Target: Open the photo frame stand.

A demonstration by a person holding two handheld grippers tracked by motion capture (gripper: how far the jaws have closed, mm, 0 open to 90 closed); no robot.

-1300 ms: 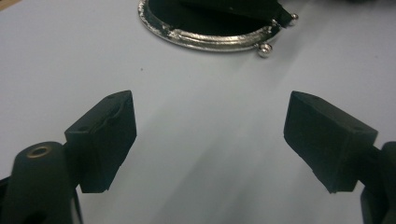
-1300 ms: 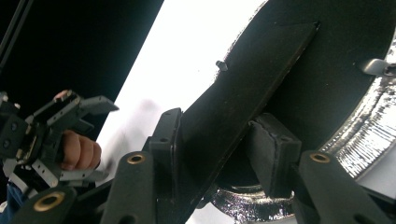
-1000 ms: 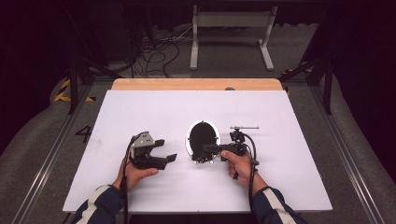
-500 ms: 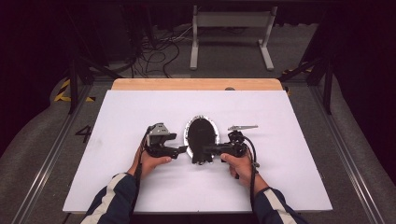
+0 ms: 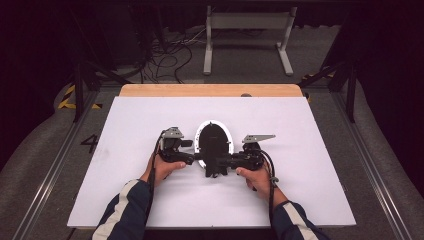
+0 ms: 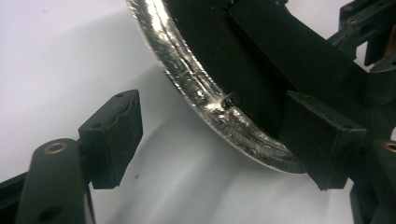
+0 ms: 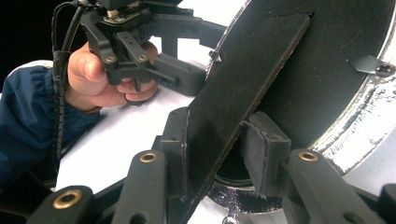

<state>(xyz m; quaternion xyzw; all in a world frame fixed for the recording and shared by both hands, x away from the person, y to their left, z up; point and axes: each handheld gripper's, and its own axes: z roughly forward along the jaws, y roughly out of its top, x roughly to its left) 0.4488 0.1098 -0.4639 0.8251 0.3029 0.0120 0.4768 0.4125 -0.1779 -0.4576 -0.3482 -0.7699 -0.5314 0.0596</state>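
Note:
An oval frame (image 5: 214,137) with a silvery rim (image 6: 196,88) and a black back lies near the middle of the white table (image 5: 310,175). My right gripper (image 5: 222,162) comes in from the right, shut on the frame's black stand flap (image 7: 243,79), which sits between its pads (image 7: 264,147). My left gripper (image 5: 192,151) is at the frame's left edge and open; its jaws have just widened a little. In the left gripper view the rim passes between the two fingers (image 6: 112,133), and the left gripper (image 6: 217,142) presses on nothing.
A wooden strip (image 5: 210,90) borders the table's far edge. Beyond it on the floor stand a metal frame (image 5: 247,30) and loose cables (image 5: 170,55). Rails run along both sides of the table.
My left hand has moved right across the table, bringing its gripper up to the frame's left edge. The right hand and the frame have stayed nearly still.

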